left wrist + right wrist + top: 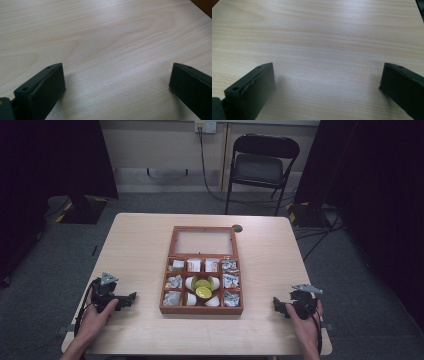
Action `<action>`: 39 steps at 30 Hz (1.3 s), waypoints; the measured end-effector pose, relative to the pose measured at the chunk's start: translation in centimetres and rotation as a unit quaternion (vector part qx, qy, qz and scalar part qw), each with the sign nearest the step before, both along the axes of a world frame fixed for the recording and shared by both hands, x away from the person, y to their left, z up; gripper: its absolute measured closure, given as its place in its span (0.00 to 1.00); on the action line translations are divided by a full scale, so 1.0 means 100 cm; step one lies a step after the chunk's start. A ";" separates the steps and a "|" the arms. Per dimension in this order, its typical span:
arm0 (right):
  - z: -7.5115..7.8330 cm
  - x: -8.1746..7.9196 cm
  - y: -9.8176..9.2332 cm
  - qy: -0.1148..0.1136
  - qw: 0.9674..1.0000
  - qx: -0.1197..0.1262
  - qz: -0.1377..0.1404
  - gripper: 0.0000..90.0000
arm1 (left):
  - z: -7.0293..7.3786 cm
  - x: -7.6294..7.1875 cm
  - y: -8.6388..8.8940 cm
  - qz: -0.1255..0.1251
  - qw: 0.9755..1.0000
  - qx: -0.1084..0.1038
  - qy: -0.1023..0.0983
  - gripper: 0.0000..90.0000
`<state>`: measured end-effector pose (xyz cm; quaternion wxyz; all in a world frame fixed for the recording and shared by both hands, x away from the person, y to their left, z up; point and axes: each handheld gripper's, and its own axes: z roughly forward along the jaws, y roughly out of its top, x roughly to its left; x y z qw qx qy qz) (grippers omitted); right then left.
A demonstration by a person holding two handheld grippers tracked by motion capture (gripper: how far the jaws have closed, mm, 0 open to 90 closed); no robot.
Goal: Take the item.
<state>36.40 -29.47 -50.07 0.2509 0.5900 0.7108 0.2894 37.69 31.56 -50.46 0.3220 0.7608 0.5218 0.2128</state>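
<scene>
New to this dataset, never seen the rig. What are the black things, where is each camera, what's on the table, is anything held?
No robot here: a person holds a hand-held two-jaw tool in each hand, the left gripper and the right gripper. The high view looks down from above the person's side. Each gripper view rides on its own tool, looking along its black jaws at the bare wooden table. Both sets of jaws stand wide open with nothing between them. In the middle lies an open wooden box, its compartments holding small packets, white capsules and gold-topped pods.

Thing: wooden box (201, 310) with compartments; lid open, tilted back
Place: middle of the surface (140, 245)
Inside: small packets (174, 282) at the sides; white and yellow capsules (203, 288) in the centre
</scene>
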 end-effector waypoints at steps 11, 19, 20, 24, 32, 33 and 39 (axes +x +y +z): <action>0.002 -0.003 0.002 0.002 1.000 -0.002 0.013 0.05 | 0.000 0.000 0.000 -0.001 1.000 0.000 0.000 0.00; 0.006 -0.004 0.008 -0.005 0.999 -0.006 0.031 0.18 | 0.000 0.000 0.000 -0.001 1.000 -0.001 0.000 0.00; 0.007 -0.005 0.009 -0.005 1.000 0.000 0.031 0.16 | 0.000 0.000 0.000 -0.001 1.000 0.000 0.000 0.00; 0.012 -0.006 0.008 -0.012 0.999 0.010 0.033 0.16 | 0.000 0.000 0.000 -0.001 1.000 0.000 0.000 0.00; 0.015 -0.007 0.010 -0.011 0.999 0.026 0.041 0.18 | 0.000 0.000 0.000 -0.001 1.000 0.000 0.000 0.00; 0.016 -0.007 0.010 -0.011 0.999 0.029 0.042 0.18 | 0.000 0.000 0.000 -0.001 1.000 -0.001 0.000 0.00; 0.022 -0.008 0.013 -0.017 0.998 0.036 0.050 0.20 | 0.000 0.000 0.000 -0.001 1.000 -0.001 0.000 0.00</action>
